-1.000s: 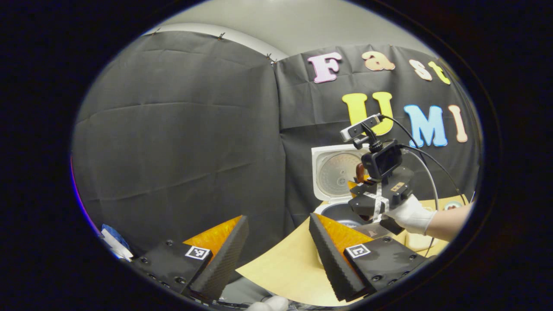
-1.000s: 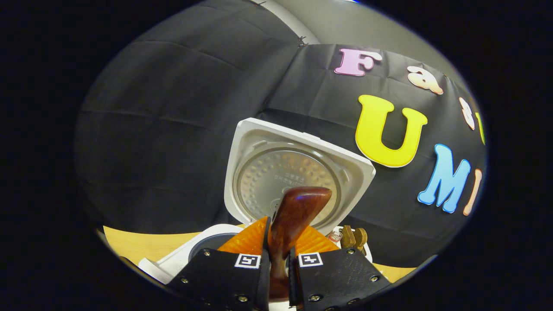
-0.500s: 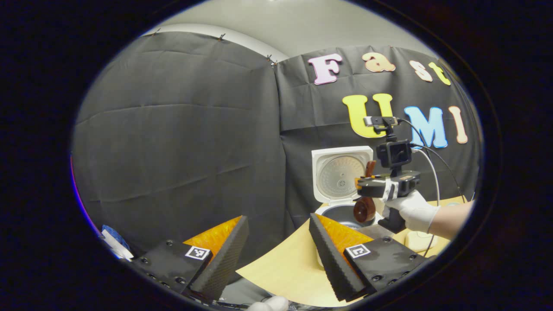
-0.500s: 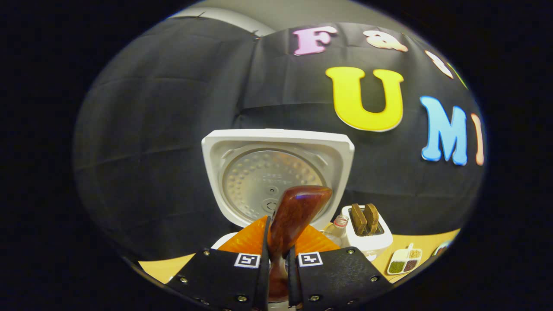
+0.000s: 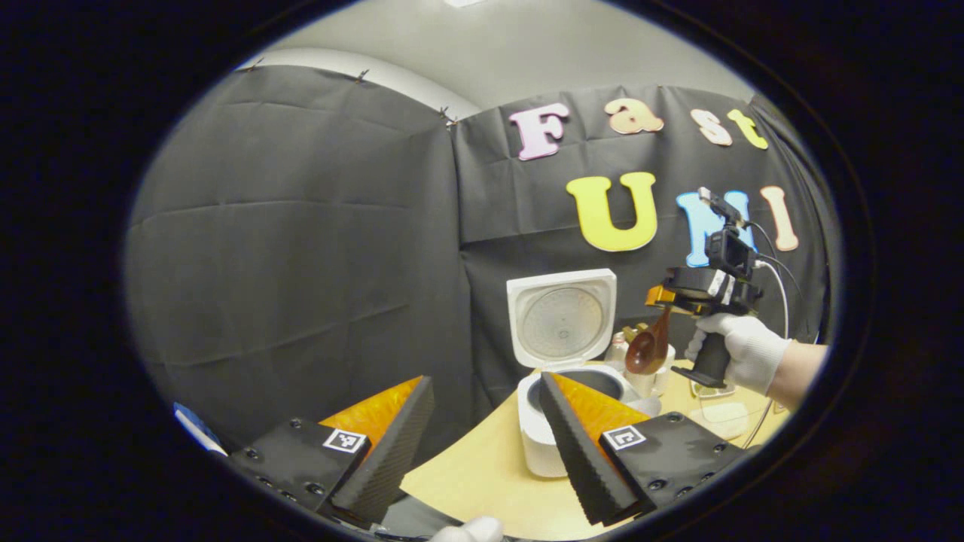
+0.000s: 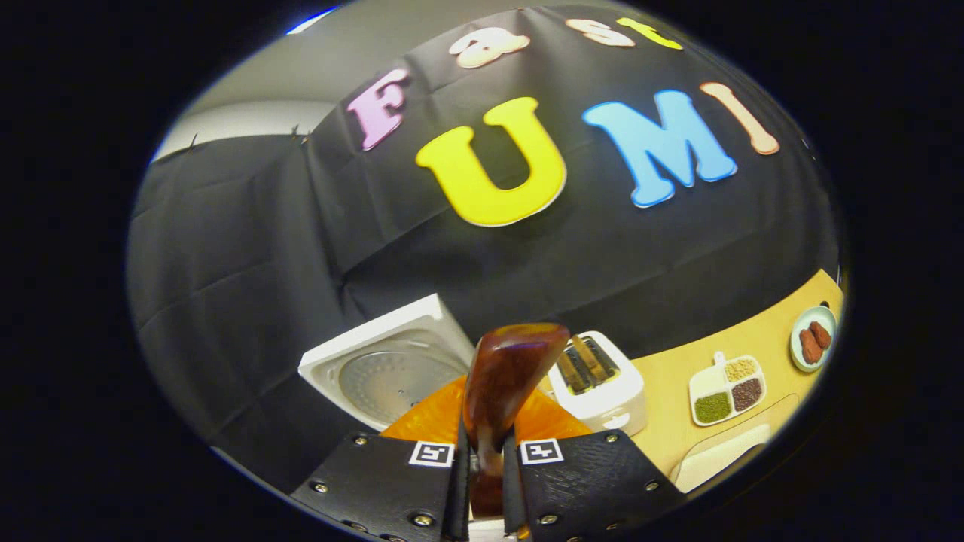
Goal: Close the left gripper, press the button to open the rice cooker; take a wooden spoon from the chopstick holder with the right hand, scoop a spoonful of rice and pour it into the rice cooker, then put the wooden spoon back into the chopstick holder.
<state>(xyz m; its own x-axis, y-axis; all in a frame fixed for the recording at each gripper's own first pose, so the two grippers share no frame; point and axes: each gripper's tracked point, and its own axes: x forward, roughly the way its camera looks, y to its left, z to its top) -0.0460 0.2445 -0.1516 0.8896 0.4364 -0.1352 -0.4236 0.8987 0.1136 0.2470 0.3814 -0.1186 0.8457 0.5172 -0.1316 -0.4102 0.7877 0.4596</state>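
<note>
1. Your right gripper (image 5: 663, 299) has swung away from the rice cooker (image 5: 561, 391) over the last second. A second ago it hung over the open pot; now it hangs above and just beside the pale chopstick holder (image 5: 654, 376), which stands by the cooker toward the worktop's (image 5: 482, 474) back edge.

2. The wooden spoon (image 6: 503, 391) has turned as well. In the left gripper view its bowl (image 5: 645, 352) now hangs downward, close over the holder. I judge the pour done and the return to the holder as the step in hand.

3. Your right fingers (image 6: 580, 467) are clamped tight on the spoon's handle, both pressing it, with the rest of the spoon standing up between them in the right gripper view.

4. Your left gripper (image 5: 482, 444) is wide apart and holds nothing. It hangs near the worktop's front edge, well apart from the cooker.

5. The spoon is dark, reddish-brown, glossy wood with a rounded bowl. I cannot tell whether any rice clings to it; the bowl is too small in the far view.

6. The cooker's lid (image 5: 561, 316) stands upright and open, its metal inner plate facing you. Whether rice lies in the pot (image 5: 584, 380) cannot be made out, since your left finger covers part of the rim.
</note>
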